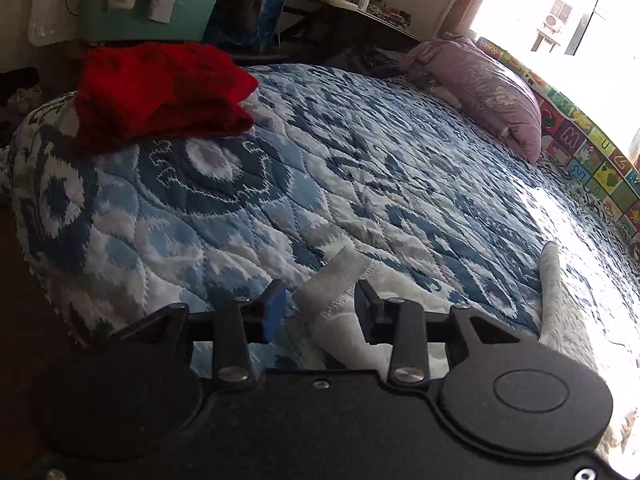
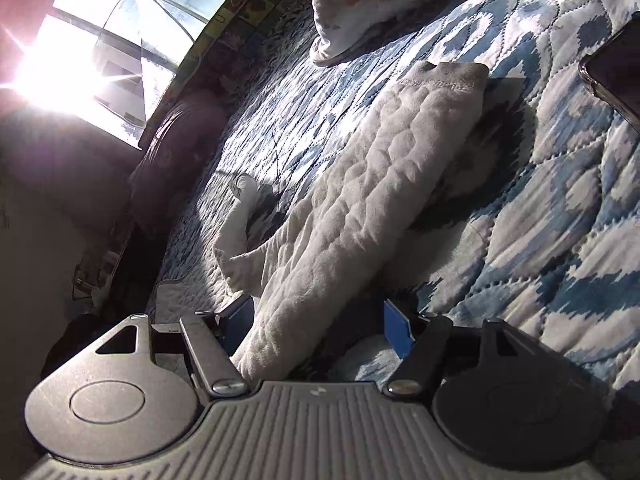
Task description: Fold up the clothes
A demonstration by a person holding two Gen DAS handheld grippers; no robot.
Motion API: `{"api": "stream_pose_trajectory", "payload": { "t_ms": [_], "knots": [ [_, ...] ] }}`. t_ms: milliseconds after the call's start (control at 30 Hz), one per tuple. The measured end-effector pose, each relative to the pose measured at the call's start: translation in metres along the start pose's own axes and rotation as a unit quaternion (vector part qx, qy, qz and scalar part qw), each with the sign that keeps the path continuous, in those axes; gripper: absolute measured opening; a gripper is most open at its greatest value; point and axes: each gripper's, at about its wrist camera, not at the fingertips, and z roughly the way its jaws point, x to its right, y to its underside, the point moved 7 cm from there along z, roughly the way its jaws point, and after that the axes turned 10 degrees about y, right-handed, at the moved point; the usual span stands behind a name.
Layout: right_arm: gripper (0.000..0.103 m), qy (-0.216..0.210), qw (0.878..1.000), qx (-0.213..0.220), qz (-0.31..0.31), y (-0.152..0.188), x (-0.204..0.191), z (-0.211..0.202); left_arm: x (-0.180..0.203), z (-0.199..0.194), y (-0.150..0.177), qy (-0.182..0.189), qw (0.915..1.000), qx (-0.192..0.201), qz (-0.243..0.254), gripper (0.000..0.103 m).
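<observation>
Left wrist view shows our left gripper (image 1: 322,304) low over a blue-and-white quilted bedspread (image 1: 248,184), its jaws parted with the stitched hem of a pale grey fleecy garment (image 1: 336,284) lying between them; we cannot tell whether the pads actually press the cloth. Another length of that garment rises at 3 o'clock along the sunlit edge. At 10 o'clock a folded red knitted sweater (image 1: 160,88) rests on the bedspread's far corner, and at 2 o'clock a mauve pillow (image 1: 484,88) lies against a colourful alphabet play mat (image 1: 576,136) under the bright window (image 1: 560,4).

Right wrist view has our right gripper (image 2: 318,320) with jaws released and spread wide, the pale grey garment running between them from 6 o'clock up toward 1 o'clock, flat on the bedspread, its stitched hem at the far end. A narrow strip of it curls off toward 9 o'clock. At 12 o'clock sits a crumpled white printed cloth (image 2: 360,12), and a dark flat object (image 2: 616,68) shows at 3 o'clock, too cropped to identify.
</observation>
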Motion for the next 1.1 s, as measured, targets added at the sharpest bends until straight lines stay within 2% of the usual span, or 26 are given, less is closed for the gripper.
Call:
{"api": "stream_pose_trajectory", "payload": {
  "t_ms": [100, 200, 300, 367, 467, 500, 567, 633, 700, 767, 867, 933, 1000, 1100],
  "knots": [
    [0.073, -0.014, 0.999, -0.027, 0.020, 0.009, -0.006, 0.001, 0.007, -0.013, -0.005, 0.036, 0.9991, -0.005, -0.019, 0.036],
    [0.074, -0.026, 0.998, -0.062, 0.020, 0.028, -0.021, 0.009, 0.044, -0.018, 0.009, 0.107, 0.9933, -0.043, 0.001, 0.036],
    [0.073, -0.036, 0.996, -0.086, 0.011, 0.048, -0.040, 0.021, 0.092, -0.019, 0.029, 0.186, 0.9785, -0.075, 0.049, 0.036],
    [0.068, -0.033, 0.995, -0.095, 0.008, 0.061, -0.049, 0.030, 0.128, -0.021, 0.046, 0.243, 0.9610, -0.088, 0.099, 0.036],
    [0.063, -0.027, 0.996, -0.085, 0.011, 0.066, -0.055, 0.037, 0.163, -0.011, 0.071, 0.287, 0.9409, -0.096, 0.153, 0.036],
    [0.060, -0.027, 0.996, -0.082, 0.021, 0.065, -0.054, 0.038, 0.167, -0.004, 0.080, 0.287, 0.9378, -0.106, 0.165, 0.037],
    [0.049, -0.027, 0.996, -0.080, 0.037, 0.061, -0.049, 0.042, 0.164, 0.021, 0.110, 0.235, 0.9366, -0.160, 0.204, 0.041],
    [0.014, -0.018, 0.996, -0.082, 0.021, 0.063, -0.042, 0.043, 0.158, 0.030, 0.131, 0.208, 0.9274, -0.195, 0.242, 0.042],
    [0.007, -0.011, 0.996, -0.086, 0.000, 0.067, -0.036, 0.040, 0.161, 0.012, 0.128, 0.203, 0.9199, -0.204, 0.266, 0.043],
    [0.006, -0.011, 0.996, -0.088, -0.015, 0.071, -0.031, 0.033, 0.155, 0.016, 0.128, 0.199, 0.9199, -0.214, 0.261, 0.043],
    [0.007, -0.022, 0.996, -0.090, -0.018, 0.073, -0.025, 0.023, 0.153, 0.007, 0.118, 0.209, 0.9229, -0.204, 0.251, 0.043],
    [0.021, -0.025, 0.996, -0.081, -0.017, 0.070, -0.025, 0.012, 0.157, -0.001, 0.108, 0.219, 0.9240, -0.187, 0.252, 0.043],
    [0.029, -0.011, 0.997, -0.064, -0.051, 0.067, -0.030, -0.002, 0.166, -0.007, 0.103, 0.228, 0.9229, -0.173, 0.257, 0.043],
    [0.029, -0.001, 0.993, -0.046, -0.112, 0.063, -0.047, -0.018, 0.174, -0.005, 0.094, 0.234, 0.9217, -0.166, 0.261, 0.043]
  ]
}}
